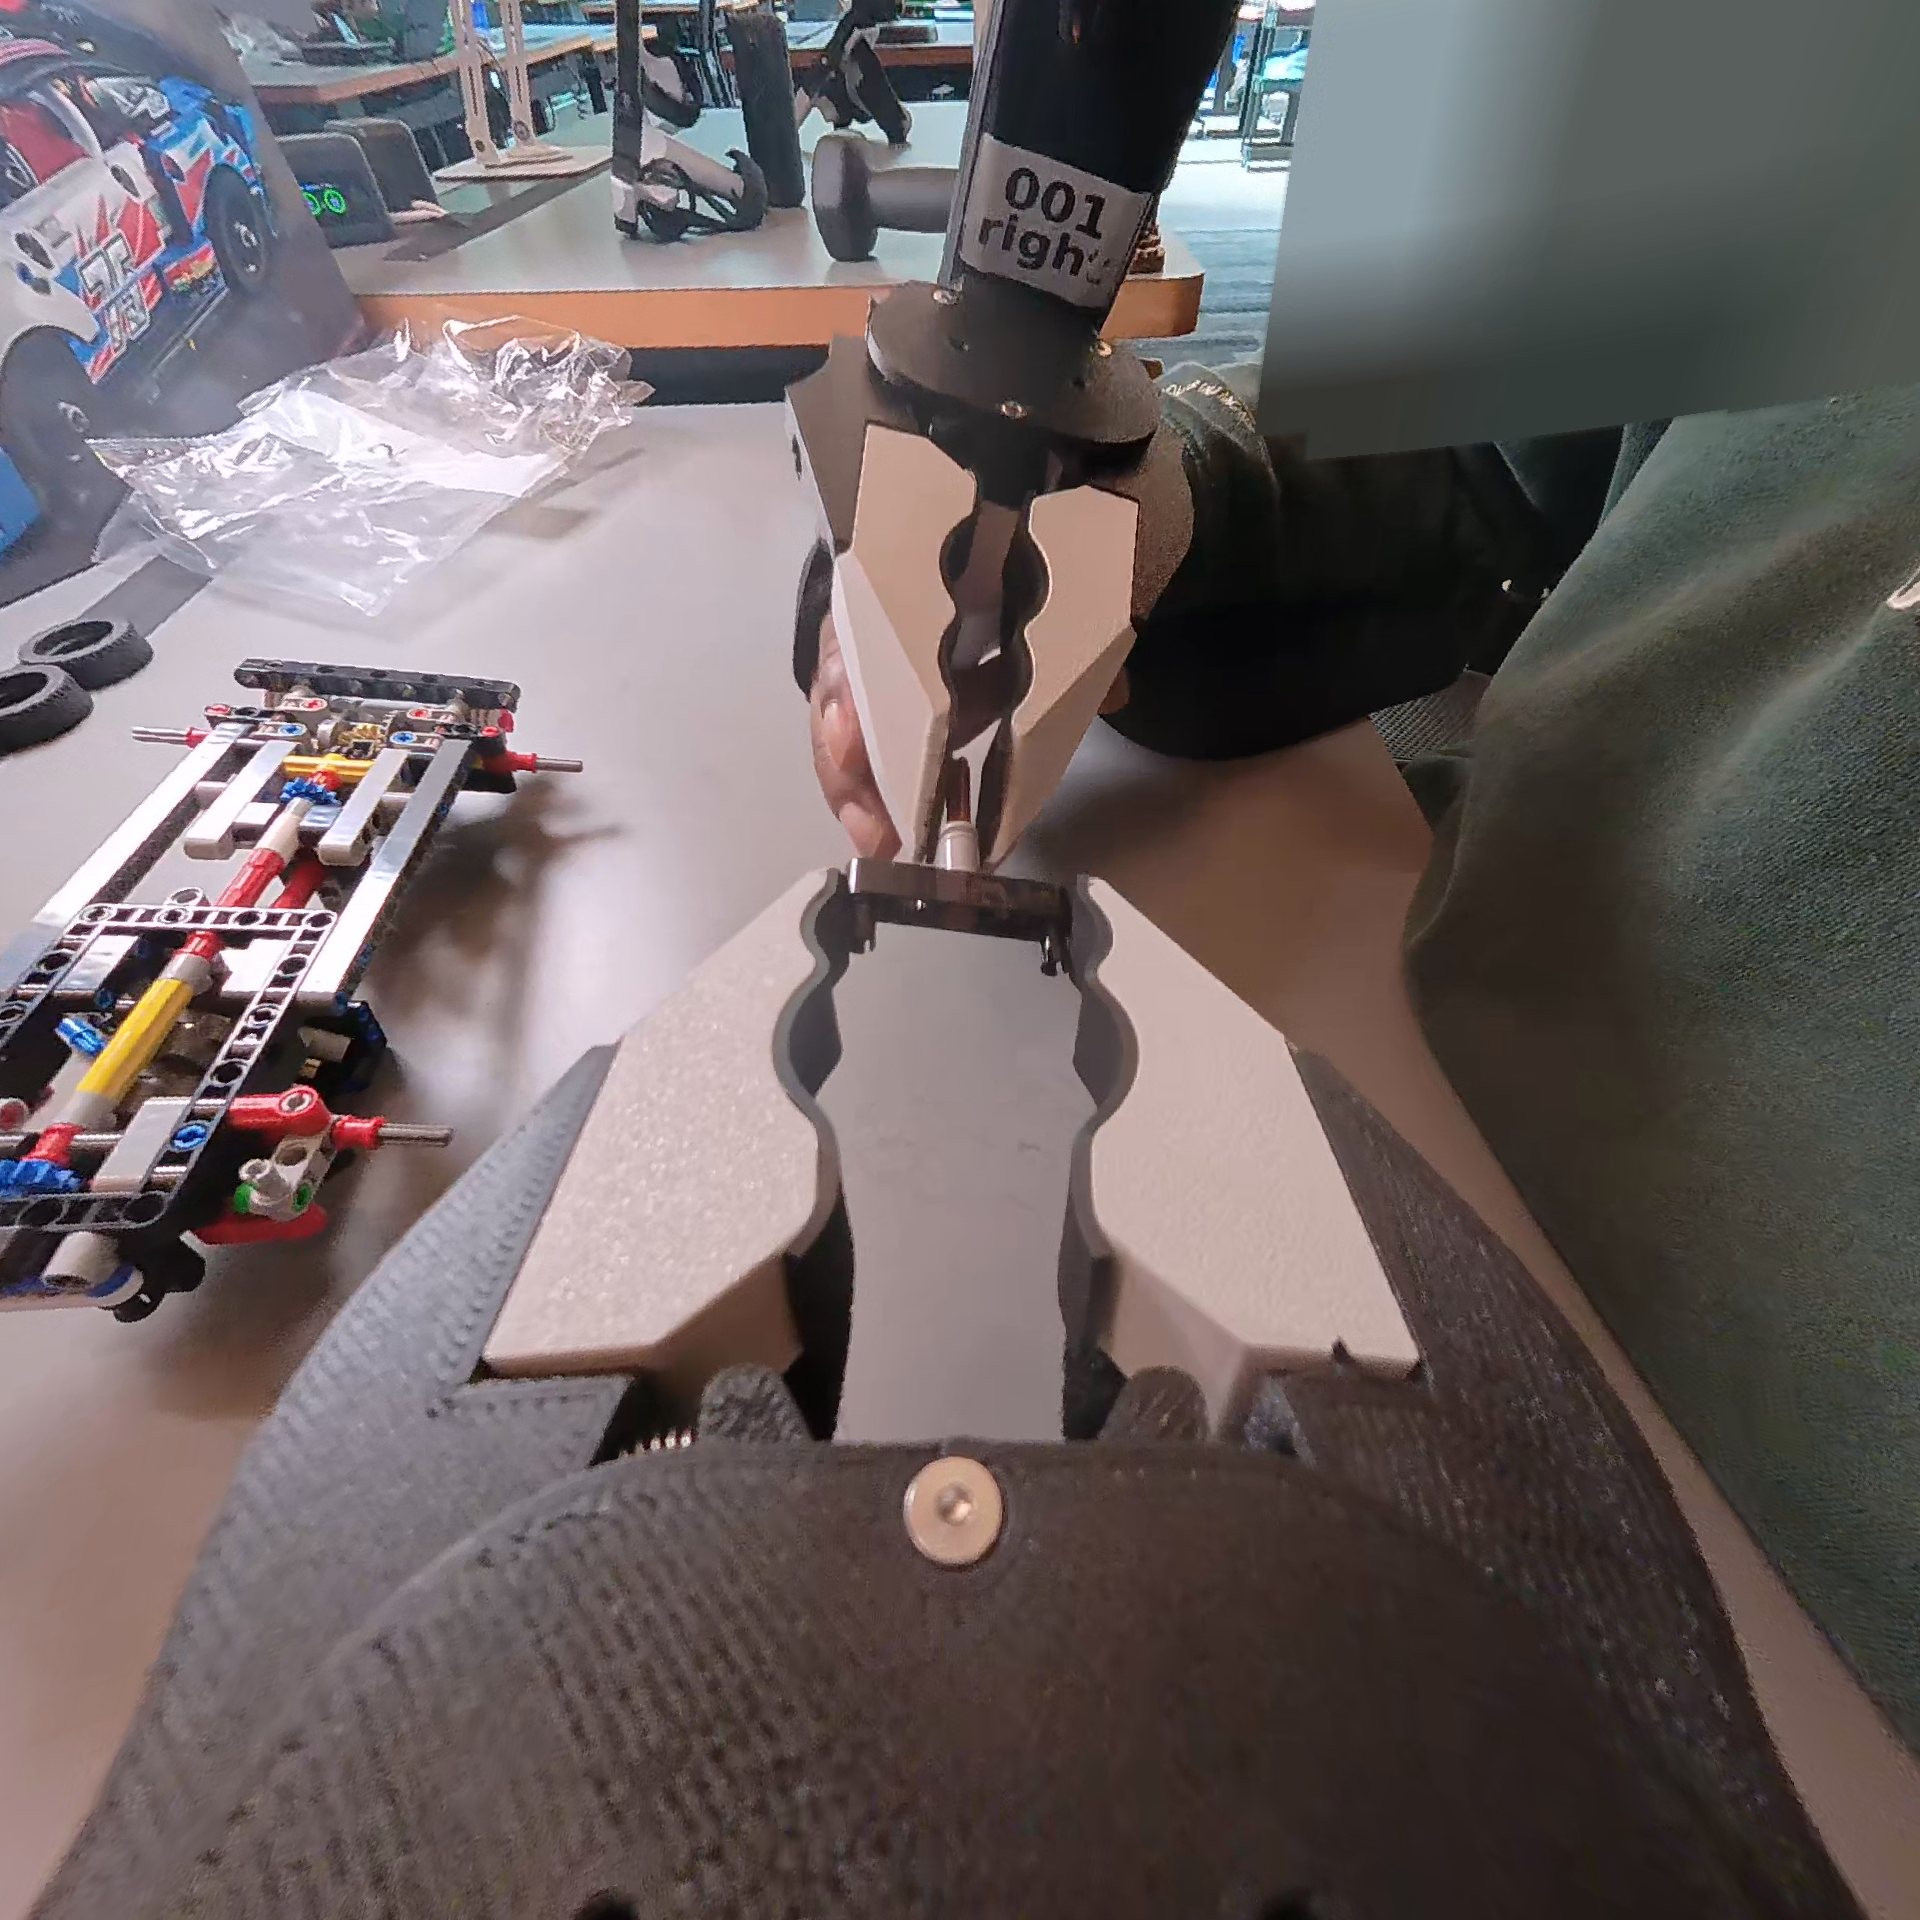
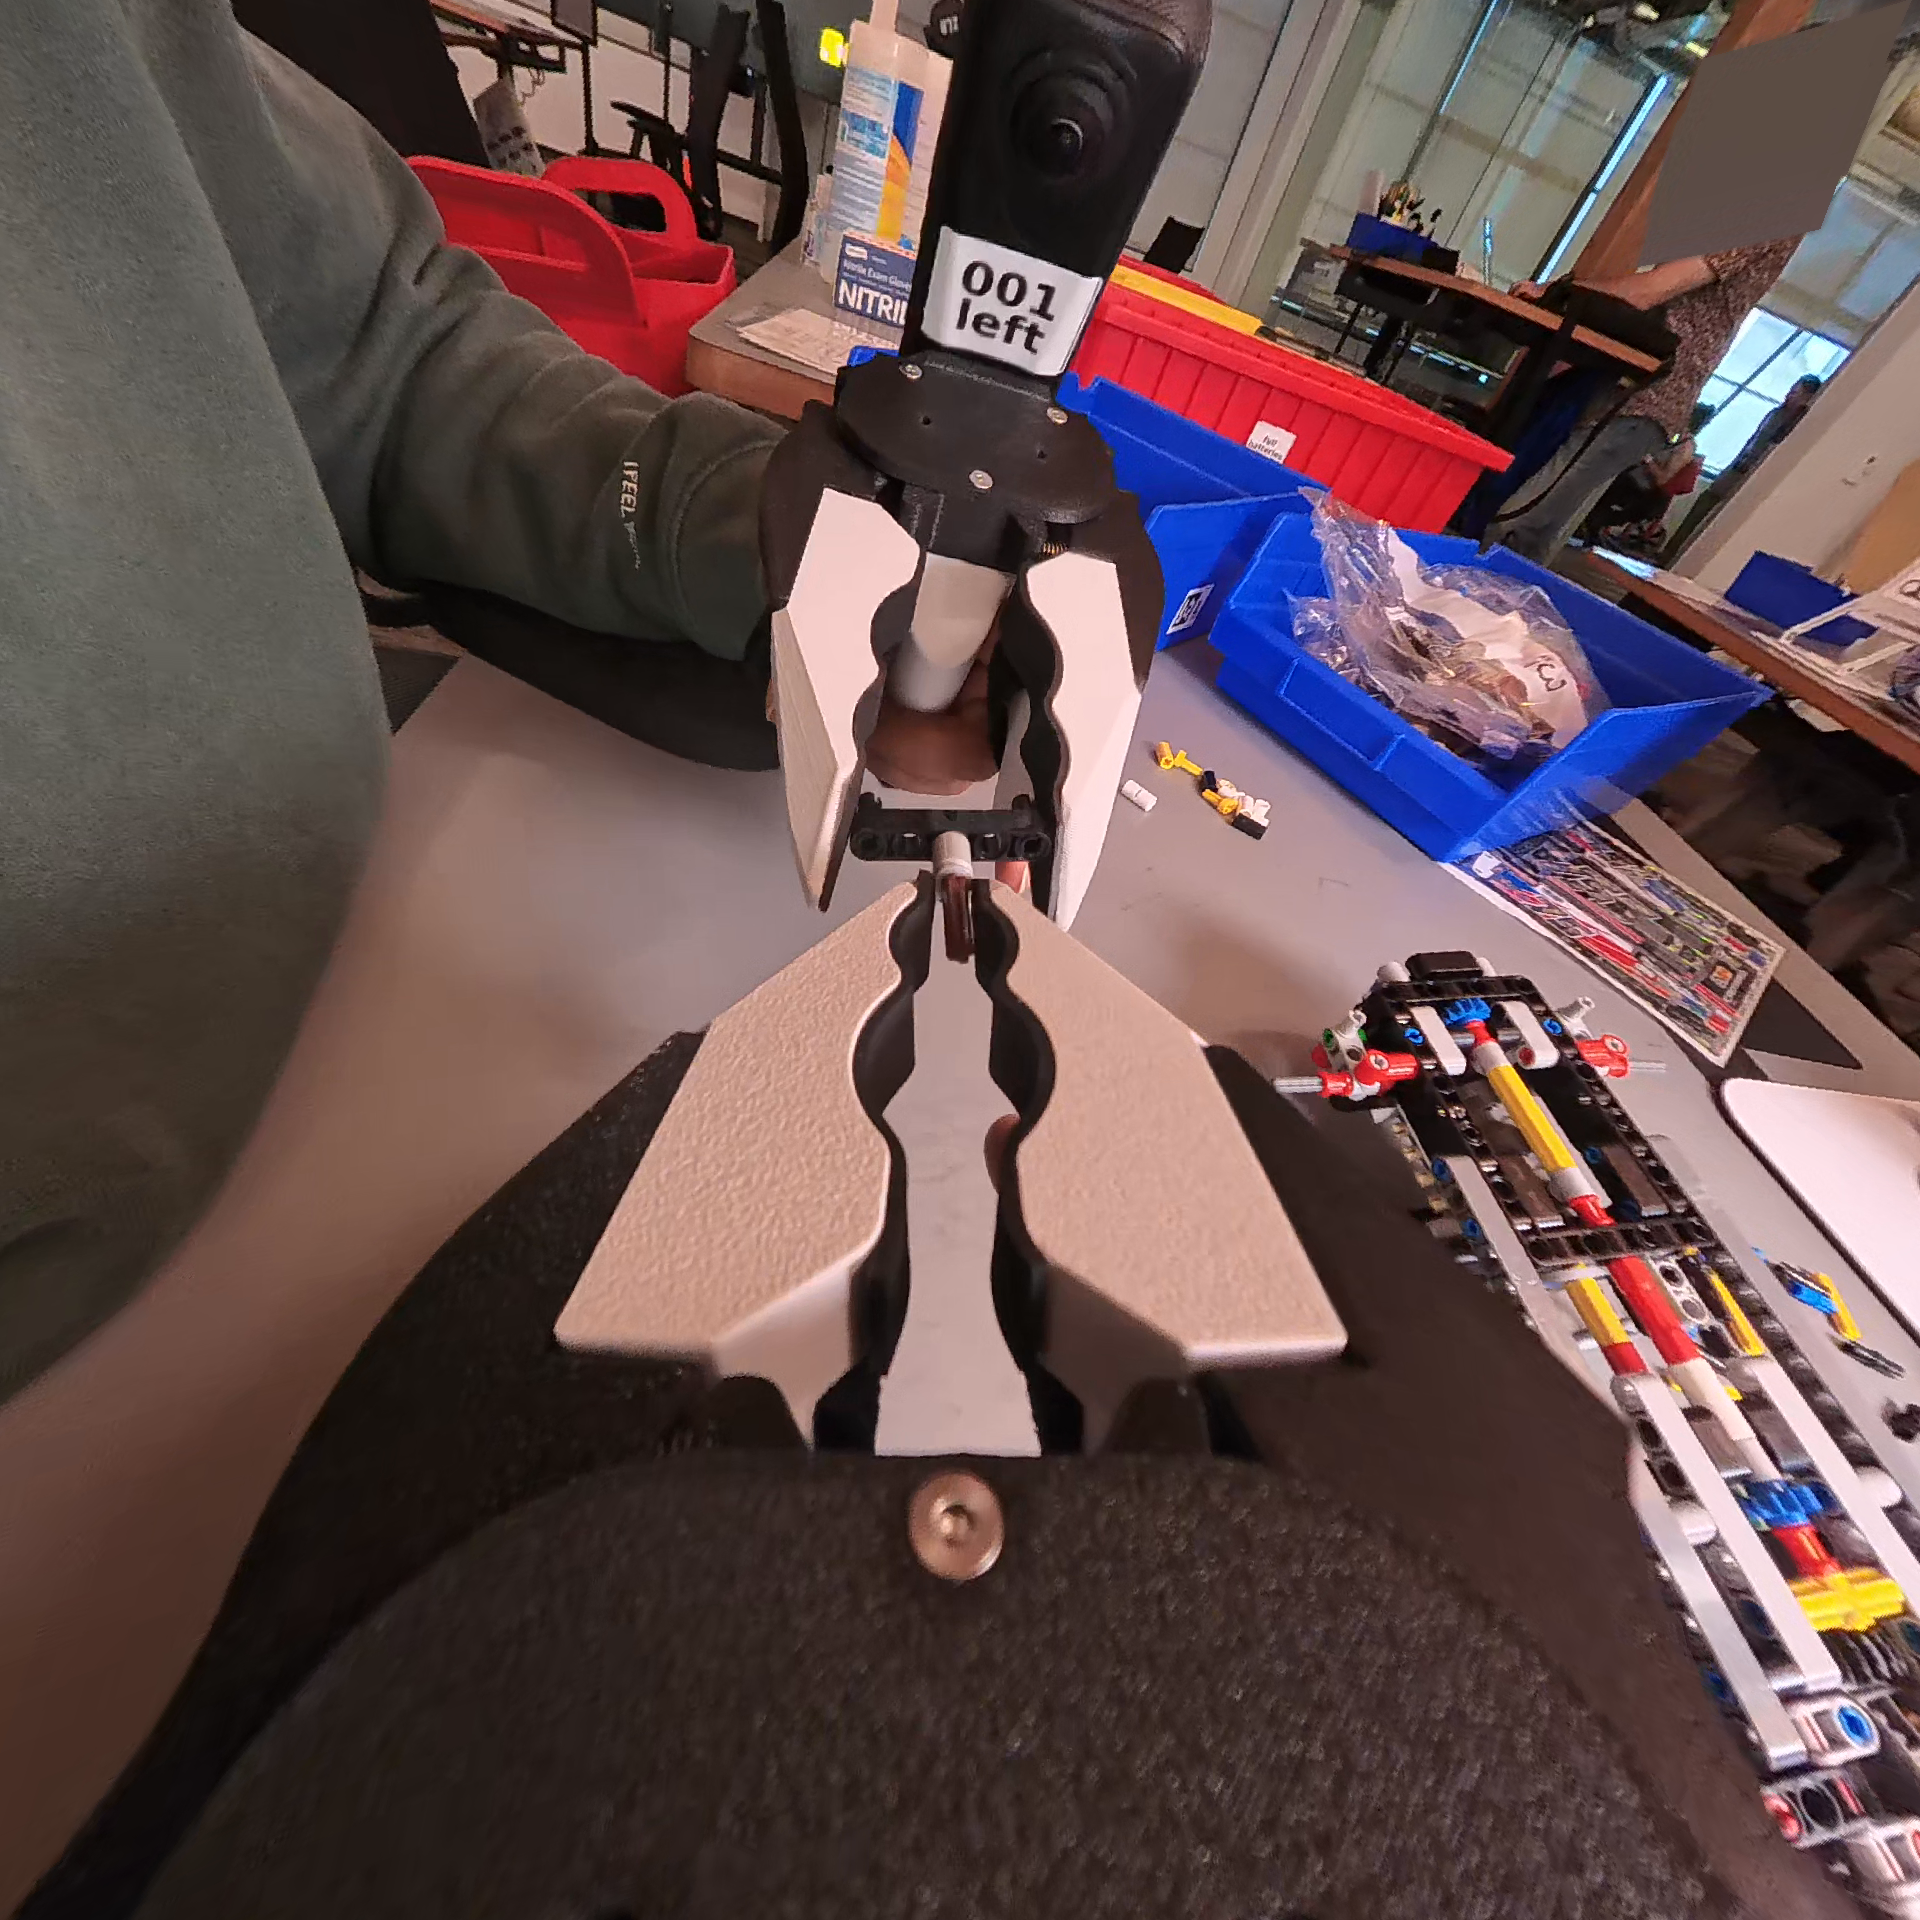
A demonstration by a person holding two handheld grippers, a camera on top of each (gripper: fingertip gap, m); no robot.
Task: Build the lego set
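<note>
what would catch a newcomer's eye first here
Two tools meet tip to tip mid-frame: the left hand-held gripper clamps a black lego beam while the right hand-held gripper pushes a small pin into it. Beside them on the grey table lies the colourful half-built car chassis.

Brightness: both views well lit, even indoor light
Source: daylight through windows [image 2: 1766, 364] far right of right wrist view, slightly blown out
Shadows: soft; chassis [image 1: 208, 987] casts a diffuse shadow rightward on the table [image 1: 675, 644]
Glare: sheen on plastic bag [image 1: 364, 457]; mild highlights on the table
Distortion: strong fisheye, edges bow and stretch
Focus: centre sharp; background benches soft; near chassis end [image 2: 1818, 1662] blurred
Masks: flat smeared patches top right in both views
</note>
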